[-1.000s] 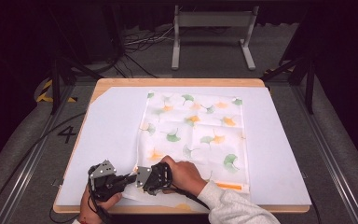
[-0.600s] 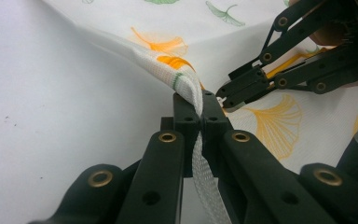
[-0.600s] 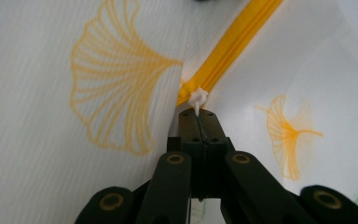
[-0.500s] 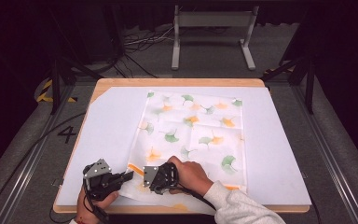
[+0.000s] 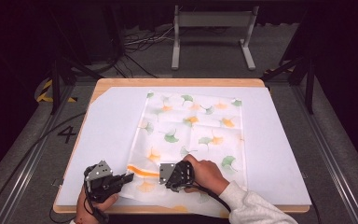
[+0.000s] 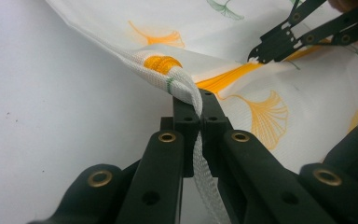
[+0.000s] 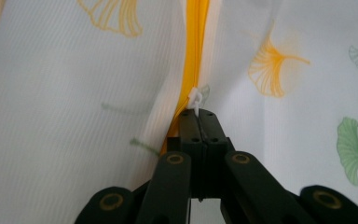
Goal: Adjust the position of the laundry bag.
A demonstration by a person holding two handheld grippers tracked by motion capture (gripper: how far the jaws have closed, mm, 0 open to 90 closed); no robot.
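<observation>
Left tongs clench the mesh bag's corner; right tongs clench its white zipper pull.

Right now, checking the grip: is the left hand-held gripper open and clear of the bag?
No, the left hand-held gripper is shut on the bag's bunched corner.

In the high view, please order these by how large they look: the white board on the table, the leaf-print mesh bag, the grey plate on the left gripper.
1. white board: largest.
2. leaf-print mesh bag: covers a smaller area, lying on it.
3. grey plate on the left gripper: smallest by far, even though it sits nearest the camera.
</observation>
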